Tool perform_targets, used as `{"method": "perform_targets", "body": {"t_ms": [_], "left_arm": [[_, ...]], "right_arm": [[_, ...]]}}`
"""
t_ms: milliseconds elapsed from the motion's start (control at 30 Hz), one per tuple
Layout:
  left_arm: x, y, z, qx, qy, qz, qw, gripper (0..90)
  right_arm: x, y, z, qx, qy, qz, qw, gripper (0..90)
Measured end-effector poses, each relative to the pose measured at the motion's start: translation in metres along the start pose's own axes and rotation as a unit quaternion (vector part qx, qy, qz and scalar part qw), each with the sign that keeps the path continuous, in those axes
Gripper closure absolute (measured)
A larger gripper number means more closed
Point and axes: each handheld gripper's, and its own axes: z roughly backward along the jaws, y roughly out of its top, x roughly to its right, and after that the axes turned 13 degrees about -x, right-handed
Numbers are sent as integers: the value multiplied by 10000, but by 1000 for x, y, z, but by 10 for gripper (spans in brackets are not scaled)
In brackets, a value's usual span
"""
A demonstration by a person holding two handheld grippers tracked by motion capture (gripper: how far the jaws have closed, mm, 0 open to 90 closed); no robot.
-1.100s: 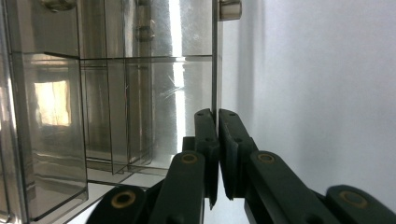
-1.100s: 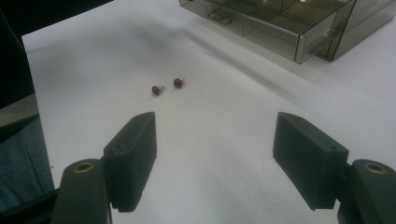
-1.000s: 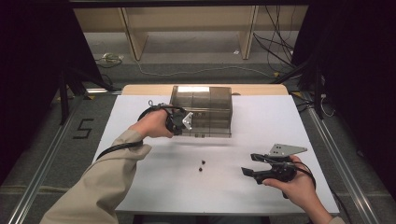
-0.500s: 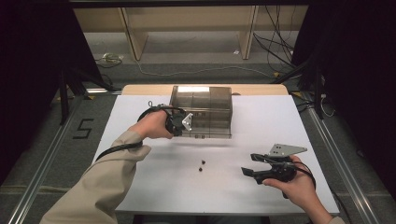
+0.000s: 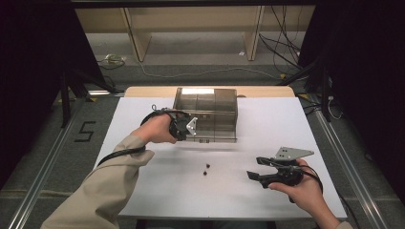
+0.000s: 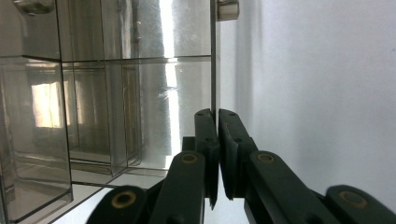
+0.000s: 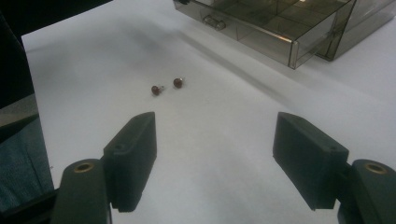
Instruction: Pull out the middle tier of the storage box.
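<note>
Left gripper view: your left gripper [image 6: 217,135] pinches the clear compartment box's [image 5: 206,114] lid edge; yanking could slide the box. Right gripper [image 7: 215,154] gapes empty.

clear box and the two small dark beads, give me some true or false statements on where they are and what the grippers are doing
1. The left gripper is clamped on a thin clear wall of the clear box. True.
2. The right gripper holds a bead. False: its jaws are open and empty.
3. The two beads lie inside the box. False: they lie on the white table, in front of it.
4. The box has divided compartments. True.
</note>
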Motion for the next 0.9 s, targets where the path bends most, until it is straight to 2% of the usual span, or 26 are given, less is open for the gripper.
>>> {"method": "perform_targets", "body": {"t_ms": [567,900], "left_arm": [[1,1,-1,-18,8,6,10000,860],[1,1,-1,52,76,86,9999,799]], "right_arm": [[0,0,0,-4,-2,2,10000,310],[0,0,0,-5,6,-8,10000,310]]}}
